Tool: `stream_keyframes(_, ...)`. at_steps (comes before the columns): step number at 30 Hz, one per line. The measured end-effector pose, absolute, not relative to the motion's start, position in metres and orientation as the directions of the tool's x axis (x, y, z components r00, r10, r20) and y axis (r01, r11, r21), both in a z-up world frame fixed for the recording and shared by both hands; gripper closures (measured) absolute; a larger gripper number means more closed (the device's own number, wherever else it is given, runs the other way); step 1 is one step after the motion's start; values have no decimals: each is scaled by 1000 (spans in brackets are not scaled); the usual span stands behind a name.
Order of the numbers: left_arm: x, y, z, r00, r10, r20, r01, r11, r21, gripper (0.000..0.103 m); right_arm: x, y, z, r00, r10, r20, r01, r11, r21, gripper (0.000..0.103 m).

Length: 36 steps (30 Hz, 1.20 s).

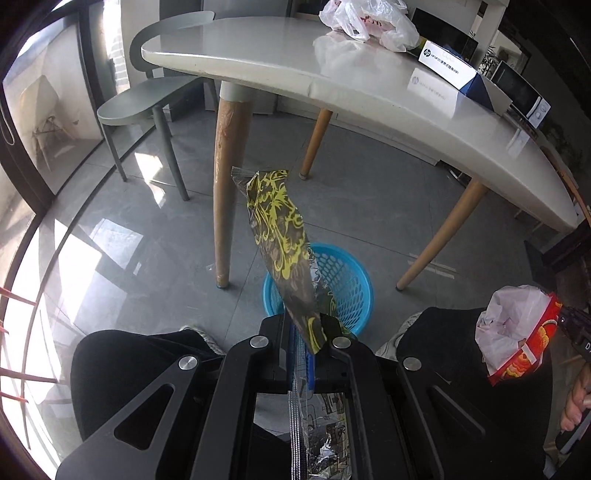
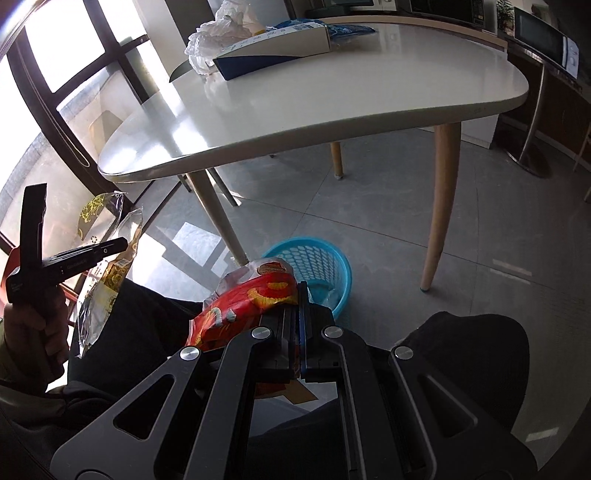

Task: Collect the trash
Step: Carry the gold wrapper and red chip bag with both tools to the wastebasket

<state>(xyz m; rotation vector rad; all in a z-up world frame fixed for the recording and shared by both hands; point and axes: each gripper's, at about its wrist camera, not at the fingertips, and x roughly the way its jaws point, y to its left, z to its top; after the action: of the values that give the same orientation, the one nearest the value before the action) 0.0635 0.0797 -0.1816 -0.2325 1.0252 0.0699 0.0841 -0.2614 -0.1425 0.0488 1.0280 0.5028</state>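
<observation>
My left gripper (image 1: 305,334) is shut on a black and yellow patterned wrapper (image 1: 282,243) that sticks up over a blue mesh basket (image 1: 345,286) on the floor. The same wrapper (image 2: 107,266) and left gripper (image 2: 122,243) show at the left of the right wrist view. My right gripper (image 2: 300,314) is shut on a red snack bag (image 2: 243,306), just above and left of the blue basket (image 2: 314,266). The red bag (image 1: 524,343), with white plastic in it, shows at the right of the left wrist view.
A white table (image 1: 369,74) on wooden legs (image 1: 225,184) stands behind the basket, holding crumpled plastic bags (image 1: 369,18) and a white and blue box (image 1: 450,66). A grey chair (image 1: 147,96) stands left. My dark-clothed knees (image 1: 147,362) flank the grippers. Window frames (image 2: 55,122) line the left.
</observation>
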Motion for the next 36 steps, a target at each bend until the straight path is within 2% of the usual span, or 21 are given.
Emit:
stream_keyframes(12,91,61,-240,458,-130,-879,-124,970,-208,99,110,-244,-213,367,366,-855,-290,918,269,102)
stream_keyframes(36,165,53,-321,411,-122,-904,-84,982,-170,99,193,-198,-326,224,308,-925,-225,940,258,102)
